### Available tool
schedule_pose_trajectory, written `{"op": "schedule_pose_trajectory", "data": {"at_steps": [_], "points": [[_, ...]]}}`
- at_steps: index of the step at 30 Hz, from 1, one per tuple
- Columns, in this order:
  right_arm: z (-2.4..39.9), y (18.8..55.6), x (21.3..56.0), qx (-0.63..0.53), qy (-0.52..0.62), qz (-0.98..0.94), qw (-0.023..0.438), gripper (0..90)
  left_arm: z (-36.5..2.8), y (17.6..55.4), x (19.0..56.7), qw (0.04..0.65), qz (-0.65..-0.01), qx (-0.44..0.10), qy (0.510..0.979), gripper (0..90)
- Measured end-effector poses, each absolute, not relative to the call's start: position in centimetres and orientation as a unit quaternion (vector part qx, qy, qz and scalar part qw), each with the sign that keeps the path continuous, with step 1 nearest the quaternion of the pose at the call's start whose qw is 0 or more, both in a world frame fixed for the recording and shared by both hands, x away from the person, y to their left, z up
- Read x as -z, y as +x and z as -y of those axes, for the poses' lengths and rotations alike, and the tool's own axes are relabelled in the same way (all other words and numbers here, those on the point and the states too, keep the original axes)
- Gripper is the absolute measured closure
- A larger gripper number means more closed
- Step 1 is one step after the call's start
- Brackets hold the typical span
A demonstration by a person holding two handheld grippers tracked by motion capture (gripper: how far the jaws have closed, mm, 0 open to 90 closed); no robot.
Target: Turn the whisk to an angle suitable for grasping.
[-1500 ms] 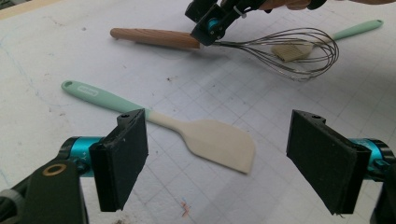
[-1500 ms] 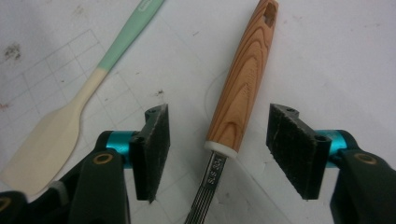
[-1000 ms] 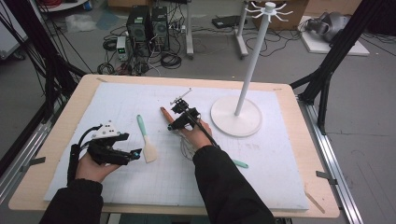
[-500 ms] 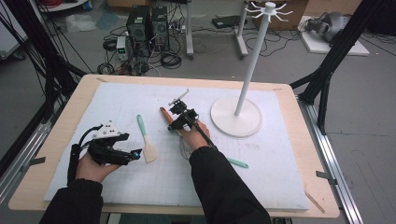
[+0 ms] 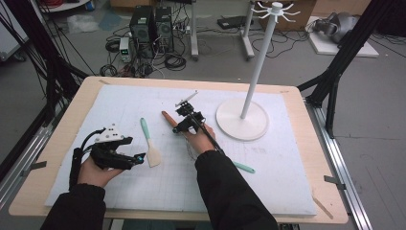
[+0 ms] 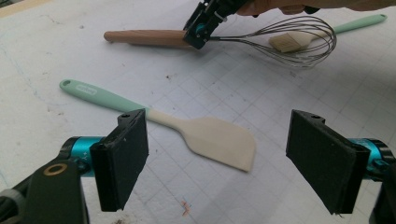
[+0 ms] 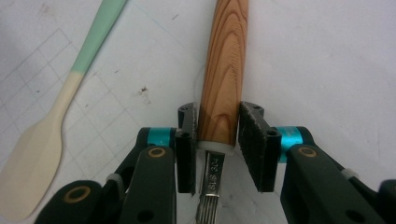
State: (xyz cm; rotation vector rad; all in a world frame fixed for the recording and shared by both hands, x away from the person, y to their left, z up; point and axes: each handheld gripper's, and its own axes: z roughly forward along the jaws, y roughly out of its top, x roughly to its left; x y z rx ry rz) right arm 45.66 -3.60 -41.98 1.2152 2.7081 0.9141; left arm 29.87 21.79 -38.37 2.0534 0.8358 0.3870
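Two grippers are in my hands. My right gripper (image 7: 217,148) has just been closing its jaws around the wooden handle (image 7: 223,70) of the whisk (image 6: 261,39), which lies on the white mat (image 5: 287,158) left of the stand's round base (image 5: 242,120); the left pad touches the wood, a sliver of gap remains at the right one. My left gripper (image 6: 224,161) hovers with jaws wide apart over the mint-handled spatula (image 6: 205,135), at the near left.

"SUS 304" on whisk's (image 7: 212,175) metal collar
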Motion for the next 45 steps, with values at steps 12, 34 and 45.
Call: {"op": "schedule_pose_trajectory", "data": {"at_steps": [12, 34, 45], "points": [[3.4, 45.5, 41.9, -0.293, 0.382, -0.876, 0.018, 68.1, -21.8, 29.9, 38.3, 0.431, -0.334, -0.156, 0.824, 21.3], [3.1, 45.6, 42.0, -0.290, 0.386, -0.876, 0.010, 70.2, -21.6, 29.9, 38.3, 0.432, -0.331, -0.154, 0.825, 21.5], [2.8, 45.3, 41.8, -0.284, 0.376, -0.882, 0.011, 70.2, -21.7, 29.9, 38.3, 0.431, -0.329, -0.153, 0.826, 21.5]]}}
